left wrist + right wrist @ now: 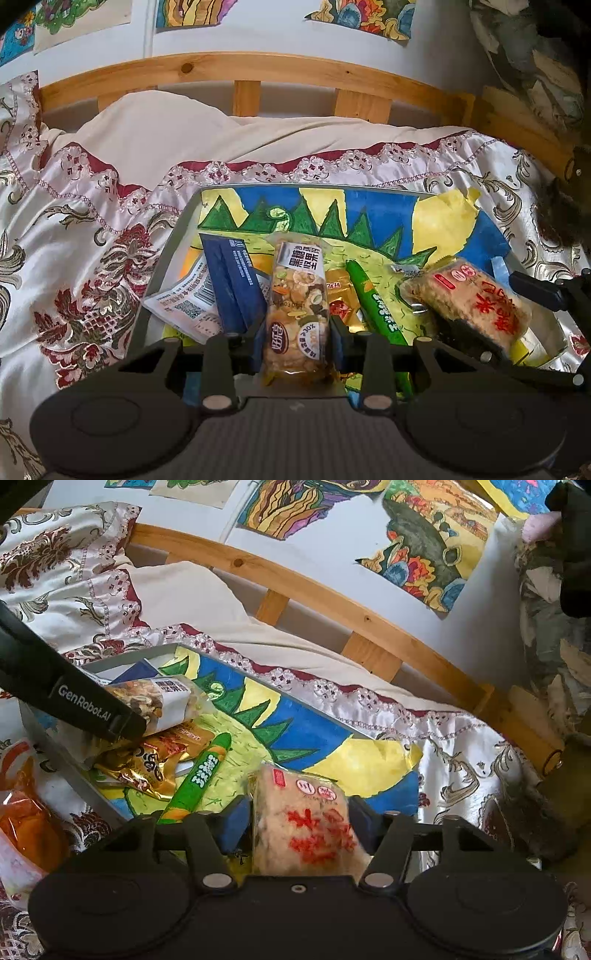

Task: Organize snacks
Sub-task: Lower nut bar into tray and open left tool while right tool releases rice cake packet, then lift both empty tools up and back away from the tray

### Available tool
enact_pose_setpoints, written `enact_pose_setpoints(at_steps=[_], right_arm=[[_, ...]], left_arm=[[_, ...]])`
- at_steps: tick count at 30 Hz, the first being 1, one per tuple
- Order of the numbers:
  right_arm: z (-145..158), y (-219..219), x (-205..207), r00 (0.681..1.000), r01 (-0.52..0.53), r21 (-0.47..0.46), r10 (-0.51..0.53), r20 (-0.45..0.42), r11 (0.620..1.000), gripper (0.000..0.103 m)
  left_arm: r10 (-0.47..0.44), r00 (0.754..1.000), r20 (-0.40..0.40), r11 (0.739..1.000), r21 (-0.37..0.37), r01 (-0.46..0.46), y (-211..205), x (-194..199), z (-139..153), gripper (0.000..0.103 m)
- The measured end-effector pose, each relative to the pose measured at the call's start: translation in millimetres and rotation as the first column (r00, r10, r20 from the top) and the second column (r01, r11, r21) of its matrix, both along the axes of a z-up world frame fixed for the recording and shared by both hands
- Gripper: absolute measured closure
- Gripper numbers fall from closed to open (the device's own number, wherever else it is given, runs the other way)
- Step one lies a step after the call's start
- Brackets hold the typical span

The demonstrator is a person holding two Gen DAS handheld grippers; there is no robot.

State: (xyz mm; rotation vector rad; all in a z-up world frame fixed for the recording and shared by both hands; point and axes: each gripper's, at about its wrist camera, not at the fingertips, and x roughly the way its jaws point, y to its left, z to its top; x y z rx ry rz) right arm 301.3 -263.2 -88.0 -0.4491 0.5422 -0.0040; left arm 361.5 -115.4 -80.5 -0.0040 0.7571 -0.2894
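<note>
Left tool (297, 334) was clamped on the nut bar (297, 306) over the grey tray (173, 236) (dinosaur drawing inside). Right tool (301, 821) was clamped on the rice cracker pack (303, 819), at the tray's near right.
</note>
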Motion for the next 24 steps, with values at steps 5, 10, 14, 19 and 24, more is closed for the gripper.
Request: enact_pose_setpoints(at_steps=[5,10,14,19,24], right_arm=[[5,-3,-3,1.0,0.016,0.03,-0.016,0.007,0.999,0.025],[23,-12,-20,0.999,0.026,0.101,-0.031,0.045,0.995,0.008],[42,-20,-40,0.994,0.051,0.14,-0.064,0.092,0.989,0.002],[63,-27,-65,0.983,0.103,0.215,-0.132,0.127,0.971,0.001],[76,-26,-96,0.971,0.118,0.27,-0.168,0.172,0.956,0.001]], left_arm=[[-0.001,1.0,0.002,1.0,-0.02,0.001,3,-2,3,0.061],[-0.007,0.997,0.073,1.0,-0.009,0.008,6,-16,16,0.041],[-0.002,0.993,0.122,1.0,-0.012,0.004,9,-31,33,0.022],[0.037,0.973,0.226,0.999,0.007,-0.04,16,-60,57,0.007],[0.071,0.946,0.317,0.997,0.016,-0.081,25,-92,77,0.001]])
